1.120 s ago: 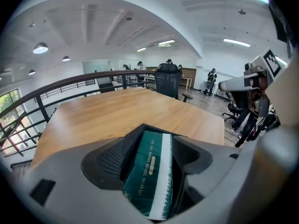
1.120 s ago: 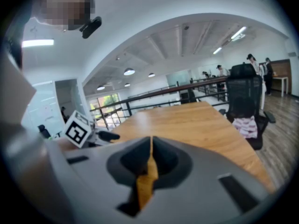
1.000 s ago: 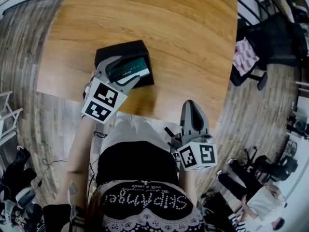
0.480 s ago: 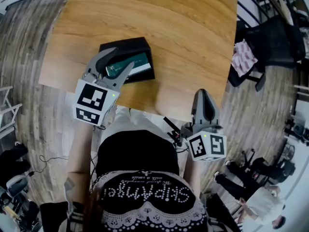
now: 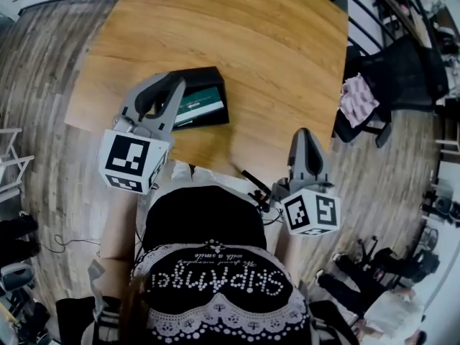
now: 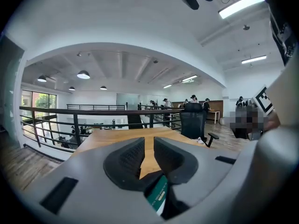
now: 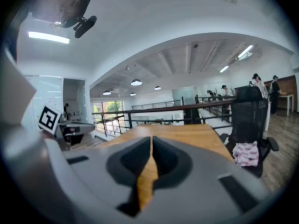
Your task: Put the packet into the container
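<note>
Since the packet (image 5: 201, 105) already lies flat inside the black container (image 5: 204, 73), its green and white face turned up, the task looks as good as done. No part of the packet seems to hang over the rim, though the container's left side is hidden in the head view. The container sits on the wooden table (image 5: 237, 34), towards its near left corner, with bare wood all round it.

What remains, by my judgement, is only to draw the hands clear; nothing else on the table asks to be moved.

The left tool (image 5: 169, 85) is held above the container's near left part and covers that part of it in the head view. Its jaws have just been closing and now stand with a slim gap between them. The left gripper view shows only table wood through that gap and nothing gripped. The packet shows low in that view, beneath the jaws and apart from them. The tool points across the table, tipped slightly downward.

The right tool (image 5: 305, 136) is held near the table's near edge, well apart from the container. Its jaws are brought together at the tips and carry nothing. It too points forward, angled a little down.
</note>
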The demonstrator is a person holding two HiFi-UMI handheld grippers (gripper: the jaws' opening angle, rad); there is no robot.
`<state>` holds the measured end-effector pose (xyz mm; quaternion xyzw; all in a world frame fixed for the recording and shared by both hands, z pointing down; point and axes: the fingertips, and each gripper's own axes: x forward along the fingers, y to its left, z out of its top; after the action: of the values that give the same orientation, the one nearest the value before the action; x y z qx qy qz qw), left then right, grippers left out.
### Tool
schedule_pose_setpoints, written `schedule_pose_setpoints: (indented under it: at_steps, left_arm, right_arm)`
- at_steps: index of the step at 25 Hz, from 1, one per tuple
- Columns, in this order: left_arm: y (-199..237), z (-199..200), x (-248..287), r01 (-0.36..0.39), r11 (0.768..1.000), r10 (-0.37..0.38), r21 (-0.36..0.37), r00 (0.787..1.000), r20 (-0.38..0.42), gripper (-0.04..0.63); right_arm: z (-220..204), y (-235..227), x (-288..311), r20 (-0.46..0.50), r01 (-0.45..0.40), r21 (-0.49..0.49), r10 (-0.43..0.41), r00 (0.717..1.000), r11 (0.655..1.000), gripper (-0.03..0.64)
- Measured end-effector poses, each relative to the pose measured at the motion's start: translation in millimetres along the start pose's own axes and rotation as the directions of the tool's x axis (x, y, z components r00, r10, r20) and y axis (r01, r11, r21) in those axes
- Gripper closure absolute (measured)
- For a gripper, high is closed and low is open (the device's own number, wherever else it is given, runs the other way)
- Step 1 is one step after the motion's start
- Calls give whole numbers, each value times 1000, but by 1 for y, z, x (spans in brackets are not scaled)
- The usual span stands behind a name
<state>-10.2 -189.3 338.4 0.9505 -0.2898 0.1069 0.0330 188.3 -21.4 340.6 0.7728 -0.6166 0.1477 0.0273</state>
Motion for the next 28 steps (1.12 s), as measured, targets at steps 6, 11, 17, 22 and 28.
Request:
schedule_pose_setpoints:
  at_steps: [6, 11, 17, 22, 28]
  left_arm:
    - [-2, 20, -21, -56, 998, 56, -4, 997, 58, 546]
    - [3, 34, -43, -118, 992, 121, -37, 987, 104, 560]
    - [12, 45, -71, -189, 978, 200, -84, 969, 148, 563]
    - [13, 39, -84, -218, 969, 233, -112, 962, 144, 563]
    - [9, 28, -96, -215, 968, 231, -133, 965, 124, 565]
  right_arm:
    - [18, 8, -2, 51, -18, -28, 20, 999, 999, 580]
    - [28, 17, 0, 79, -51, -29, 53, 995, 998, 581]
    - [42, 22, -4, 109, -71, -35, 74, 991, 997, 581]
    - [44, 25, -8, 111, -77, -34, 80, 991, 996, 581]
    - [42, 28, -16, 107, -79, -37, 82, 991, 996, 581]
